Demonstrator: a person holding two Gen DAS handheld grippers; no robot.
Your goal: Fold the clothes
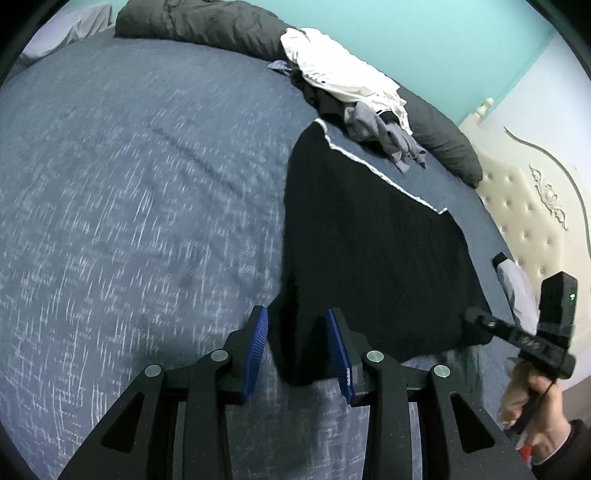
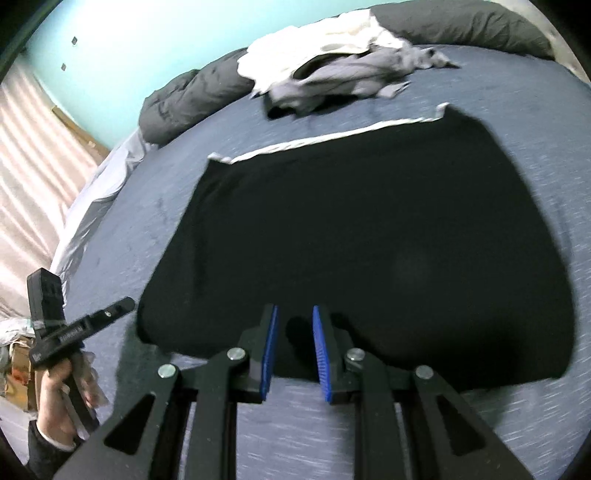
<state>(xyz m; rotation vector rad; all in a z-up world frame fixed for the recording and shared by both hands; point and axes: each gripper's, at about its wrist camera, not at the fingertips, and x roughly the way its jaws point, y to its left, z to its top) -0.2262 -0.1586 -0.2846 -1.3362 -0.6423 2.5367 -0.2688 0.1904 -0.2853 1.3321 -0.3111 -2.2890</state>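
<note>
A black garment (image 2: 354, 236) lies spread flat on the blue-grey heathered bedspread (image 1: 129, 206); its cloth is matte and dark enough that no weave shows, its outline roughly rectangular with rounded near corners; a narrow white trim (image 2: 332, 138) runs along its far edge, and its long axis lies across the right wrist view, parallel to that trim. The left gripper (image 1: 297, 350) has its ribbed blue pads (image 1: 256, 354) spread, with the garment's near corner lying between them, not pinched; the right gripper (image 2: 293, 350) is likewise parted, narrower, over the garment's near hem, whether touching it I cannot tell. Beyond the trim sits a heap of unfolded clothes, a white piece (image 1: 343, 70) over crumpled grey ones (image 1: 388, 140); behind them a rumpled charcoal duvet (image 1: 199, 26) lies against the turquoise wall (image 1: 443, 44). A cream tufted headboard (image 1: 524, 206) with carved scrollwork stands to the right. No writing is legible.
</note>
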